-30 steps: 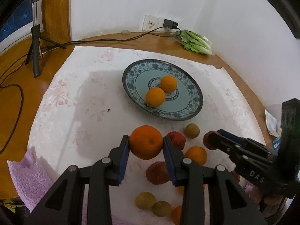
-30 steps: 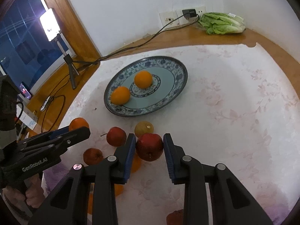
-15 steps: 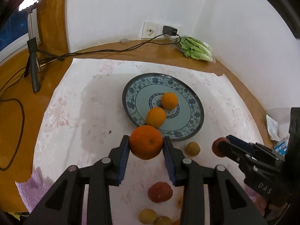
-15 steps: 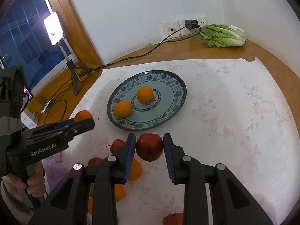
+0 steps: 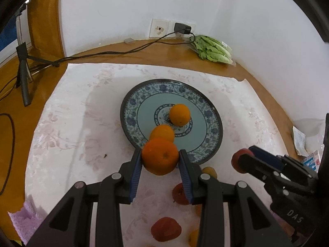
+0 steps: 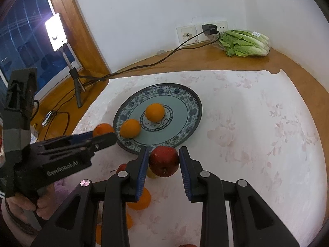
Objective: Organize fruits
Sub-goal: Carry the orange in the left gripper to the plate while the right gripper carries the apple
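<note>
Fruit is aloft in both tools: the left gripper (image 5: pixel 160 160) clamps a round orange (image 5: pixel 160 157) just short of the blue-patterned ceramic plate (image 5: pixel 213 142), while the right gripper (image 6: pixel 163 162) pinches a dark red apple (image 6: pixel 163 161) near the plate's front rim. Two smaller oranges (image 5: pixel 180 114) already sit there (one close to the near edge), so a hasty drop could knock them rolling onto the white floral cloth (image 5: pixel 67 123).

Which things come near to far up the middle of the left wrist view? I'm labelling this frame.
Orange clamped in the left gripper → near orange on the blue patterned plate → far orange at the plate's centre → black charger in the wall socket.
</note>
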Demonstrator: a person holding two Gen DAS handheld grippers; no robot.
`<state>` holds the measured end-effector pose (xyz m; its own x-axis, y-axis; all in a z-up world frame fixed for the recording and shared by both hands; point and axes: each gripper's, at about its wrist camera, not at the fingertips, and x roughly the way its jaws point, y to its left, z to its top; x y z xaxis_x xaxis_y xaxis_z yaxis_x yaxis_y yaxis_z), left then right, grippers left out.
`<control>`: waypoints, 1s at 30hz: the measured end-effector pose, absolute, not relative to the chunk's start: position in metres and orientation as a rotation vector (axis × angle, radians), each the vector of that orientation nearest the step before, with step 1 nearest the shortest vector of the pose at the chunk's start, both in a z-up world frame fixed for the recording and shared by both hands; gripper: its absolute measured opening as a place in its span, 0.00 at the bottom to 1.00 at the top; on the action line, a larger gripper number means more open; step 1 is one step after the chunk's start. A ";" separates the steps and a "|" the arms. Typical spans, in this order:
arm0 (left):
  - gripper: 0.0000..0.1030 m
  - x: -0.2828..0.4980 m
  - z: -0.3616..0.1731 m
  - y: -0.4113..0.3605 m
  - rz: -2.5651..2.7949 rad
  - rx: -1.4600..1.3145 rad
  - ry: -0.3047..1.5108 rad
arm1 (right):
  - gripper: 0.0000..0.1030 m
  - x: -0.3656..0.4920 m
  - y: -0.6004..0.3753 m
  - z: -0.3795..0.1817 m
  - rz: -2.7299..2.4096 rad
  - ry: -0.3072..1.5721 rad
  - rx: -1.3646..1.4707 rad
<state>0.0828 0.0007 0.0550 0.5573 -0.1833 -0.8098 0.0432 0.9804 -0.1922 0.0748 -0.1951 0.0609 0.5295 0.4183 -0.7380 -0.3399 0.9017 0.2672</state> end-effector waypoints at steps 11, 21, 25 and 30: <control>0.36 0.100 0.042 -0.004 -0.128 -0.143 0.987 | 0.30 0.094 -0.187 0.053 0.459 0.915 0.092; 0.36 0.112 0.033 -0.005 -0.125 -0.136 0.982 | 0.30 0.106 -0.185 0.038 0.449 0.927 0.097; 0.36 0.115 0.029 -0.008 -0.131 -0.135 0.990 | 0.30 0.108 -0.185 0.037 0.447 0.918 0.100; 0.36 0.116 0.027 -0.008 -0.139 -0.138 0.989 | 0.30 0.109 -0.185 0.036 0.453 0.910 0.104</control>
<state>0.1160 -0.0085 0.0275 0.5422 -0.1799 -0.8208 0.0541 0.9823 -0.1795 0.1088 -0.1853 0.0361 0.5265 0.4215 -0.7383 -0.3345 0.9011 0.2759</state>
